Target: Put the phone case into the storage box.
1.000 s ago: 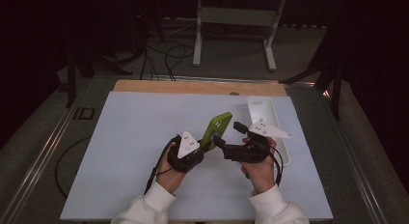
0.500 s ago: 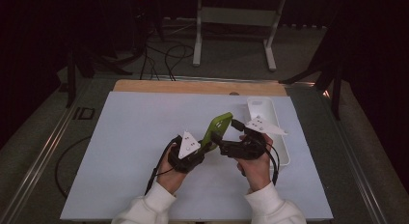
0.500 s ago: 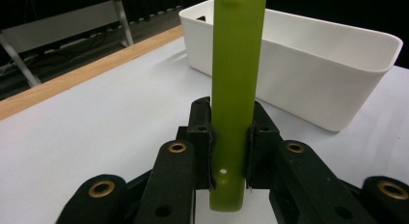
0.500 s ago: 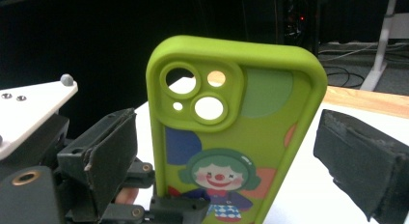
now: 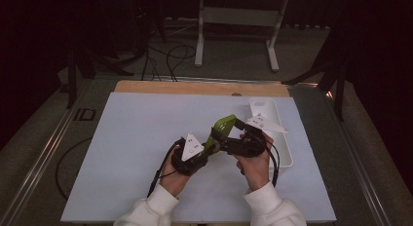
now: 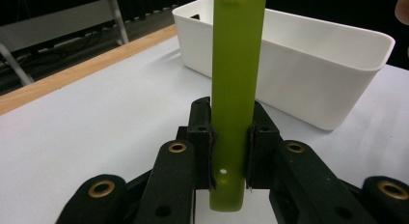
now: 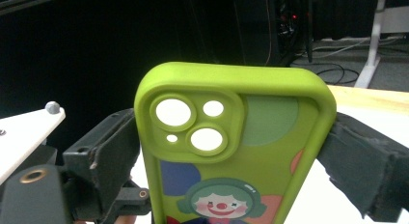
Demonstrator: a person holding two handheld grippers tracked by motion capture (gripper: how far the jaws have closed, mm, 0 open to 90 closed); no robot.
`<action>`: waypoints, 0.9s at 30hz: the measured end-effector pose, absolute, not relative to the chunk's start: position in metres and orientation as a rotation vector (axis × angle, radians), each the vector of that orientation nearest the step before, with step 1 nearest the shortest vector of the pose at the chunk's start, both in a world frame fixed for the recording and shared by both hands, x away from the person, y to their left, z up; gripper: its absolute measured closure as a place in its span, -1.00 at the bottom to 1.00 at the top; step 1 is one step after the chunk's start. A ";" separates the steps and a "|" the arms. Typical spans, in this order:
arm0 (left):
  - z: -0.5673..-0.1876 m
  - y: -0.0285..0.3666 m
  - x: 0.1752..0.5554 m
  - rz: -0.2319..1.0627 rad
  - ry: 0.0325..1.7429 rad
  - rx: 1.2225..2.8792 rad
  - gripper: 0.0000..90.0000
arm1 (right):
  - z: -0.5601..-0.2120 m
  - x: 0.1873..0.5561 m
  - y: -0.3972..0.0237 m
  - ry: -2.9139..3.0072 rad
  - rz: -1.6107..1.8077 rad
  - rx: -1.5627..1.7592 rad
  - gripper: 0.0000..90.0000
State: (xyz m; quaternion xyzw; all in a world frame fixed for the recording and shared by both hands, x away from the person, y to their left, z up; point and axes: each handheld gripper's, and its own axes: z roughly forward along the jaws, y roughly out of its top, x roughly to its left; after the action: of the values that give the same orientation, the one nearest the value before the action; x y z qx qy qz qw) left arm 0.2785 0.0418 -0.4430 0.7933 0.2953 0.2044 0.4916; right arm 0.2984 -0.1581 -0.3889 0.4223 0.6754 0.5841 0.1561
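A lime-green phone case (image 5: 221, 129) with a cartoon clown print (image 7: 222, 200) and camera cut-outs is held up off the white mat between both hands. My left gripper (image 5: 210, 142) is shut on its lower end, with the pads (image 6: 205, 137) pressing both faces of the thin edge (image 6: 234, 89). My right gripper (image 5: 228, 133) comes in from the right and spans the case's width. Its jaws touch both long sides (image 7: 236, 156), so it is shut on the case. The case tilts up toward the far right.
A long white bin (image 5: 281, 147) stands at the mat's right edge just beyond my right hand, close behind the case in the left gripper view (image 6: 308, 64). The white mat (image 5: 136, 138) lies bare to the left. A wooden strip (image 5: 195, 87) runs along the table's far edge.
The right hand has shifted a little toward the case. The left hand and the case have stayed in place.
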 end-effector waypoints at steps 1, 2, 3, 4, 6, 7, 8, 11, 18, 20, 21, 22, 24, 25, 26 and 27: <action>-0.443 0.042 0.278 0.495 0.715 1.929 0.71 | -0.389 0.299 -0.158 1.929 1.670 1.214 -0.71; -0.443 0.042 0.279 0.493 0.716 1.929 0.71 | -0.389 0.299 -0.158 1.930 1.668 1.220 -0.70; -0.444 0.042 0.279 0.490 0.717 1.928 0.71 | -0.389 0.299 -0.158 1.930 1.668 1.221 -0.70; -0.444 0.041 0.279 0.489 0.717 1.928 0.71 | -0.389 0.299 -0.158 1.931 1.665 1.225 -0.70; -0.444 0.041 0.279 0.487 0.716 1.930 0.71 | -0.389 0.299 -0.158 1.929 1.663 1.228 -0.70; -0.444 0.041 0.279 0.486 0.715 1.931 0.71 | -0.390 0.299 -0.158 1.930 1.661 1.226 -0.70; -0.444 0.040 0.278 0.487 0.713 1.933 0.71 | -0.390 0.299 -0.158 1.931 1.659 1.225 -0.70; -0.445 0.038 0.277 0.481 0.709 1.932 0.71 | -0.390 0.299 -0.156 1.926 1.654 1.229 -0.70; -0.446 0.039 0.278 0.476 0.701 1.942 0.71 | -0.391 0.298 -0.157 1.926 1.644 1.246 -0.67; -0.446 0.038 0.278 0.469 0.700 1.943 0.71 | -0.390 0.298 -0.157 1.931 1.637 1.237 -0.66; -0.446 0.038 0.278 0.467 0.701 1.942 0.71 | -0.390 0.297 -0.157 1.929 1.630 1.233 -0.66; -0.446 0.038 0.278 0.467 0.701 1.942 0.70 | -0.390 0.297 -0.157 1.929 1.630 1.233 -0.66; -0.447 0.038 0.278 0.464 0.698 1.944 0.70 | -0.390 0.296 -0.157 1.933 1.625 1.228 -0.65; -0.447 0.038 0.278 0.462 0.699 1.944 0.70 | -0.390 0.296 -0.157 1.933 1.626 1.228 -0.65; -0.447 0.038 0.278 0.459 0.698 1.944 0.70 | -0.390 0.296 -0.157 1.931 1.629 1.232 -0.65; -0.447 0.038 0.279 0.457 0.698 1.942 0.69 | -0.390 0.296 -0.157 1.931 1.629 1.231 -0.65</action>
State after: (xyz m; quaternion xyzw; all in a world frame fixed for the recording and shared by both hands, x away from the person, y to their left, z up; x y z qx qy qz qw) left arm 0.2786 0.0383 -0.4467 0.8000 0.2876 0.1885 0.4917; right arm 0.2963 -0.1571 -0.3904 0.4322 0.6777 0.5717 0.1648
